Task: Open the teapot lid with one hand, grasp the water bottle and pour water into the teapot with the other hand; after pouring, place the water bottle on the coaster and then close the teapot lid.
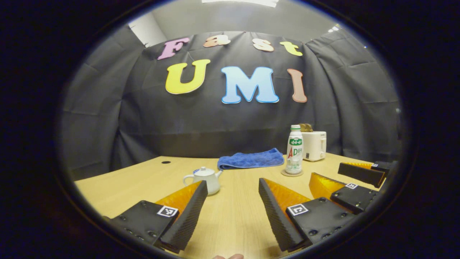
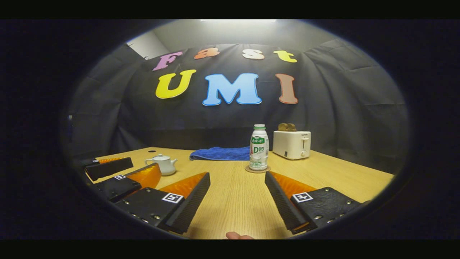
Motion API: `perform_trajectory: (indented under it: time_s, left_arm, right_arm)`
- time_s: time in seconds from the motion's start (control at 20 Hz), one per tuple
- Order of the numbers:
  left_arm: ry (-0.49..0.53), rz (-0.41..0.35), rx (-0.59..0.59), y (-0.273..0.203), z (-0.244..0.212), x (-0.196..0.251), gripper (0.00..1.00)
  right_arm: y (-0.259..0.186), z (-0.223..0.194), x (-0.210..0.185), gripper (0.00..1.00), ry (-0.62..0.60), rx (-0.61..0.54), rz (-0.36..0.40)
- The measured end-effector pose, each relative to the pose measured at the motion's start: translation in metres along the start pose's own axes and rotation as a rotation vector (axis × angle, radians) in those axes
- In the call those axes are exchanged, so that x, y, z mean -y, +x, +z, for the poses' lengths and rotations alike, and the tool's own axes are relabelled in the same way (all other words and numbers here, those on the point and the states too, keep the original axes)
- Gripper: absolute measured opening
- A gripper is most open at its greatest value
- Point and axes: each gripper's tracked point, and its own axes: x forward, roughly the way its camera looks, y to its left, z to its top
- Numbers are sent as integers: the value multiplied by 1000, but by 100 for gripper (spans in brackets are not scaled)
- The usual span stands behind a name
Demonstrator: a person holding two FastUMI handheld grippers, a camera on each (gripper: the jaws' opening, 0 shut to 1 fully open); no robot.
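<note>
Currently: your left tongs (image 1: 233, 192) and right tongs (image 2: 237, 185) released, empty; teapot (image 1: 205, 178) lidded, left of bottle (image 1: 294, 150); bottle upright on coaster (image 1: 291, 173). Fits start or finish alike.

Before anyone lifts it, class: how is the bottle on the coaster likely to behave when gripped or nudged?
The bottle is tall and narrow on a small coaster, so a nudge near the cap would probably tip it. Its round body looks smooth, so it may slip or roll if dropped. It looks like plastic, likely to flex under a hard squeeze.
</note>
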Motion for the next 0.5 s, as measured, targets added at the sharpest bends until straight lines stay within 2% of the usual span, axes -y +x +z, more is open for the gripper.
perform_trajectory:
  time_s: [0.5]
  left_arm:
    - [-5,-94,4,0,0,15,99]
  right_arm:
    - [-1,1,-1,95,0,2,-12]
